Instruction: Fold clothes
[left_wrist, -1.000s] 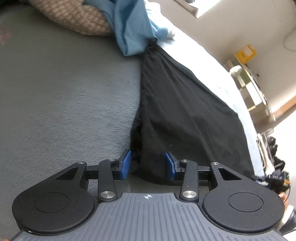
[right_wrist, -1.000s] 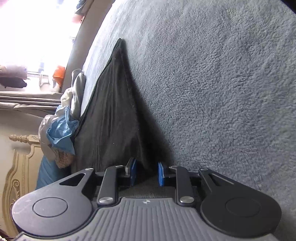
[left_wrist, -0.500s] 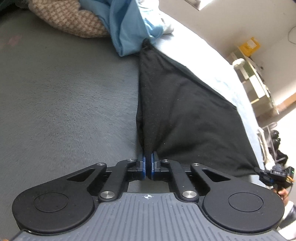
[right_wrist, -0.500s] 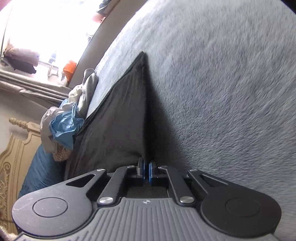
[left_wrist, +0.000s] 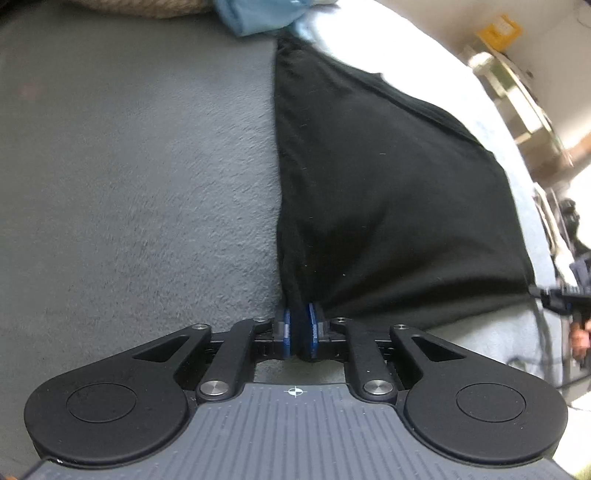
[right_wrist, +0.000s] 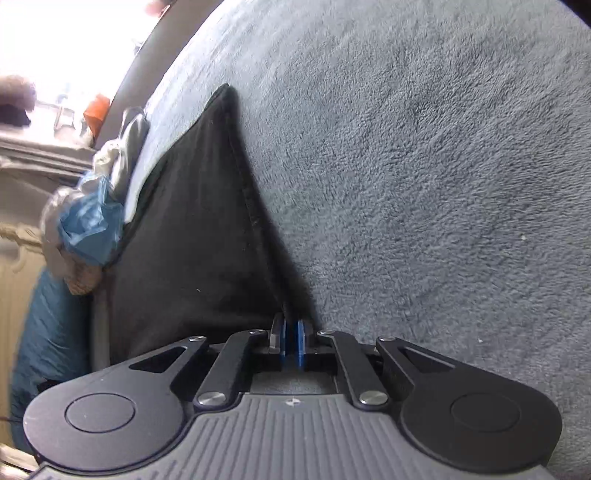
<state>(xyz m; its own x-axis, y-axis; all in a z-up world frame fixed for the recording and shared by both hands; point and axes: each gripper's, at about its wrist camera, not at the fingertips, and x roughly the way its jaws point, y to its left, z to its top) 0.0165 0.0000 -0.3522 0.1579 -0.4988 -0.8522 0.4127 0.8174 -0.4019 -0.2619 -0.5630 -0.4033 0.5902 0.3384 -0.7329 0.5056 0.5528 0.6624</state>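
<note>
Grey fleece blanket (right_wrist: 424, 184), cluttered bedroom

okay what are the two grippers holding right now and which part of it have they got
Both hold the black garment. The left gripper pinches a bunched corner of it; the right gripper pinches another corner at its edge, lifted off the grey blanket.

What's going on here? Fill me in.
A person is folding clothes on a grey blanket, with a handheld tool in each hand. The left tool and the right tool each pinch an edge of the same black garment, which hangs taut between them, lifted off the blanket. A heap of other clothes waits at the far side.
</note>
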